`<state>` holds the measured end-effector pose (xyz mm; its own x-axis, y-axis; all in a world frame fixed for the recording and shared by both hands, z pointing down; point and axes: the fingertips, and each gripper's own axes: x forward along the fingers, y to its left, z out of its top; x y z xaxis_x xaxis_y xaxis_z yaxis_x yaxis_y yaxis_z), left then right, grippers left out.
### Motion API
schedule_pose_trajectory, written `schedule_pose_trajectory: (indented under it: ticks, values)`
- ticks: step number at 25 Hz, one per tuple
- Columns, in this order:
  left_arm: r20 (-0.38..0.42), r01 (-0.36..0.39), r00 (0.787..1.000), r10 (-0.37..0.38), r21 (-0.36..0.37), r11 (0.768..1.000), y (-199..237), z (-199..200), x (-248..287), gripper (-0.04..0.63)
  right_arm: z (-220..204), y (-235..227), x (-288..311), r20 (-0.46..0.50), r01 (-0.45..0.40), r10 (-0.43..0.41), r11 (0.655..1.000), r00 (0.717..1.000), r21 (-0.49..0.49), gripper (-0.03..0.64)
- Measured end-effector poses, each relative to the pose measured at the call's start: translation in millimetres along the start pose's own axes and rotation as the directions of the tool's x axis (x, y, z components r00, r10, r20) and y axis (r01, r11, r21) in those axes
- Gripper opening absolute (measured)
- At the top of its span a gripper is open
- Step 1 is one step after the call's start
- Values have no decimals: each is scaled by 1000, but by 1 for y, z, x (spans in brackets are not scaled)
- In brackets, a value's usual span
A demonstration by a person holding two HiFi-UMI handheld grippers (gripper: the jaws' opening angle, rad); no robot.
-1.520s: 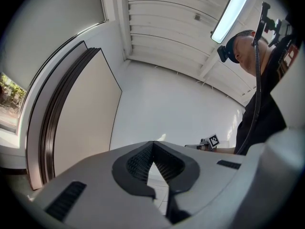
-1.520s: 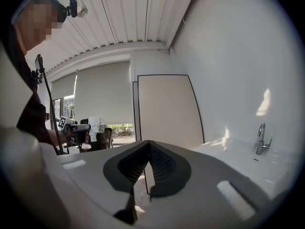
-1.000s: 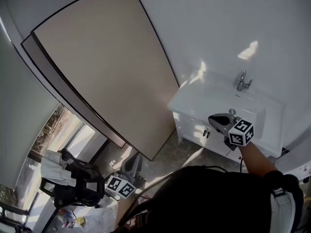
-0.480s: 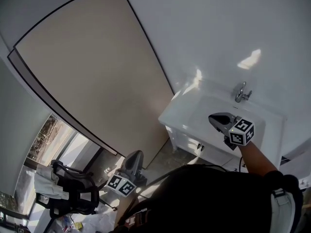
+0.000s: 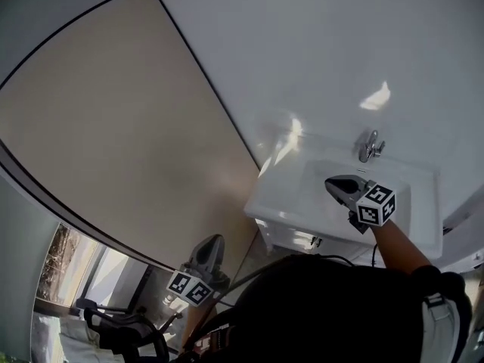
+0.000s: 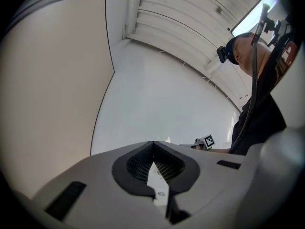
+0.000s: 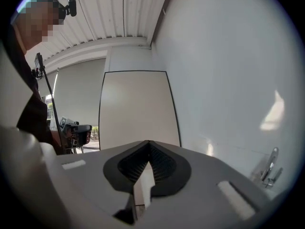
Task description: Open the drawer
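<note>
- While both pairs of jaws are pressed together on nothing, neither your right gripper (image 5: 331, 184) above the sink counter (image 5: 276, 195) nor your left gripper (image 5: 212, 242), low beside it, can take a handle. Spread one first.
- The drawer (image 5: 297, 240) sits under the counter's edge, mostly hidden. Reaching blind, you could knock the rim or grab the wrong front.
</note>
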<state>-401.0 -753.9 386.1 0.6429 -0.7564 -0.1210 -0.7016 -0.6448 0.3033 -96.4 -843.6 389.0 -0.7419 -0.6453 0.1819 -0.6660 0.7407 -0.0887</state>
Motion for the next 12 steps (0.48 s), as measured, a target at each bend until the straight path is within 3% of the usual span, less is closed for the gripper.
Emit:
schedule_pose_trajectory:
  ticks: [6,12]
  values:
    - [-55,136,989,-137,-12,991,73,32,29,2,22,2,42,12,137,-137,990,991,23,2]
    - [-123,298,945,-303,-58,953,111,29,69,2,13,3,42,9,301,-302,951,953,73,2]
